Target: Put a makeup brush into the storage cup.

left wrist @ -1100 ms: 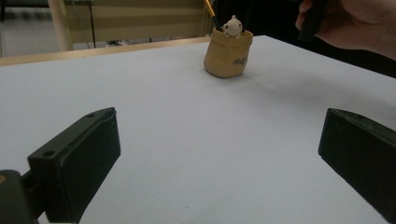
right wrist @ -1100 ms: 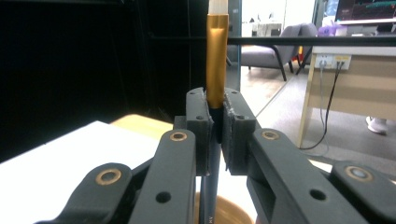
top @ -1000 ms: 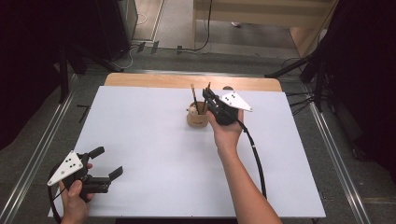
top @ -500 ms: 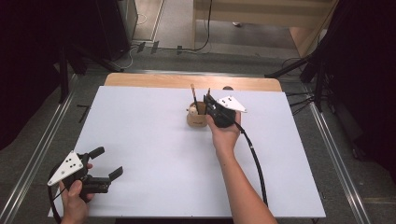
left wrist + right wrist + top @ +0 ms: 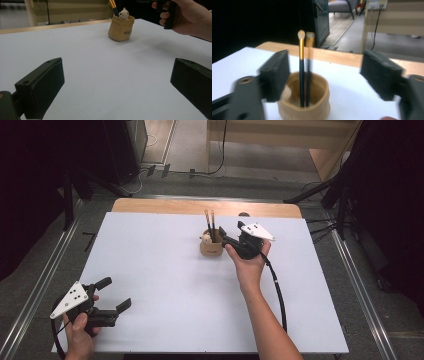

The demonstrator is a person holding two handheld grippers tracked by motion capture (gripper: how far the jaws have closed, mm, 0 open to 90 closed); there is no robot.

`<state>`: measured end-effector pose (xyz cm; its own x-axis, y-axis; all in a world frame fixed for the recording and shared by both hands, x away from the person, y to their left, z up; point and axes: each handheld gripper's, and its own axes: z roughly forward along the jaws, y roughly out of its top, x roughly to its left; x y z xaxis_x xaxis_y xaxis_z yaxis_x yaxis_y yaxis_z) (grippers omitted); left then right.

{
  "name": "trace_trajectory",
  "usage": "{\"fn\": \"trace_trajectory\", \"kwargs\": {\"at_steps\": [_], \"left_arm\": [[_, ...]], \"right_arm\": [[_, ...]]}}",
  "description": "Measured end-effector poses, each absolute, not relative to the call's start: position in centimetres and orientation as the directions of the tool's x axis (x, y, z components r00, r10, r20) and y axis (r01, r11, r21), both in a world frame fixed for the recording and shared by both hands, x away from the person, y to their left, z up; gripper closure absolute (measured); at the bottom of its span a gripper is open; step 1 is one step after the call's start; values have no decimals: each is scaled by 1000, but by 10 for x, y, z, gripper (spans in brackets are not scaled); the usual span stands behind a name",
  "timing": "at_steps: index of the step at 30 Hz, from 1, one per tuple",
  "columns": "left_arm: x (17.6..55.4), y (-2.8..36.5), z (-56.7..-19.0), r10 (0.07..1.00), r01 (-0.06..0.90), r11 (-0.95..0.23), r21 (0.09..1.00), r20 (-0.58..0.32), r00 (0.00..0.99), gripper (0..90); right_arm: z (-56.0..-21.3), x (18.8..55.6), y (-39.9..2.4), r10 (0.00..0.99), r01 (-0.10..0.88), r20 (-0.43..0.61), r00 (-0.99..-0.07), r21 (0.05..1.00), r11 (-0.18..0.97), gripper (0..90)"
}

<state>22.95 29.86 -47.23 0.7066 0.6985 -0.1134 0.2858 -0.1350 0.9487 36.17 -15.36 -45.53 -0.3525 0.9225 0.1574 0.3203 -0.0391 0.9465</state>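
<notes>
Holding: nothing is gripped by either gripper.
Right gripper: jaws just opened wide, beside the brush pot, upper centre.
Left gripper: spread wide, lower left.
Brushes: stood upright in pot.

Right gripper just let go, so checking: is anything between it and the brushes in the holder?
Nothing visible. The right gripper is open, its jaws apart on either side of the two brushes, which stand upright in the tan holder. No pad touches them.

Lab-like recording room: white table on metal rails, dark curtains, floor cables.
</notes>
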Motion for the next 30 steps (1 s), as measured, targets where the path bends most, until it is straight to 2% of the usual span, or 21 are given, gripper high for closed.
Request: {"fn": "trace_trajectory", "kwargs": {"at_steps": [3,7,30], "left_arm": [[230,298,-472,698,286,-136,949,-113,707,0],[230,299,-473,698,286,-136,948,-113,707,0],[230,297,-474,698,287,-139,948,-112,708,0]], "right_arm": [[-455,357,-160,909,382,196,-368,923,-45,1],[-458,347,-167,898,374,173,-404,927,-10,0],[-473,284,-220,905,328,132,-405,944,10,0]]}}
